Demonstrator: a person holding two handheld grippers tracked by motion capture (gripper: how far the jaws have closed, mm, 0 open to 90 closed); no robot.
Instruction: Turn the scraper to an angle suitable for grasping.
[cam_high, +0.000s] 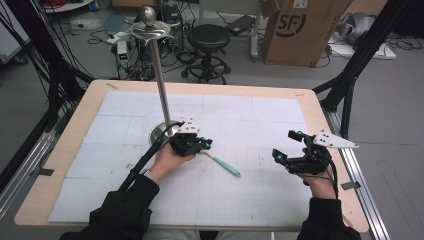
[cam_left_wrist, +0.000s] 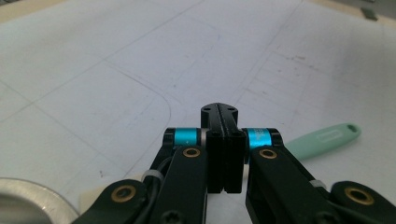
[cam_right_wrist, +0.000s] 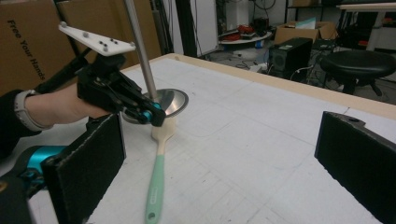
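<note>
A spatula (cam_high: 223, 164) with a mint-green handle (cam_right_wrist: 155, 183) and a cream head (cam_right_wrist: 164, 129) lies on the white mat, handle toward the front right. My left gripper (cam_high: 205, 144) is shut, and its tips (cam_right_wrist: 156, 117) hang at the spatula's head. Whether they touch it is unclear. In the left gripper view the jaws (cam_left_wrist: 219, 114) meet with nothing between them, and the green handle (cam_left_wrist: 327, 137) lies off to their right. My right gripper (cam_high: 286, 145) is held open at the right of the mat, its pads (cam_right_wrist: 88, 163) wide apart around nothing.
A metal stand rises just behind the left gripper, with a round base (cam_high: 159, 133), a thin pole (cam_right_wrist: 140, 51) and a hooked top (cam_high: 148, 27). The white gridded mat (cam_high: 250, 112) covers the wooden table (cam_high: 85, 107). A stool (cam_high: 208, 37) and a cardboard box (cam_high: 300, 30) stand beyond.
</note>
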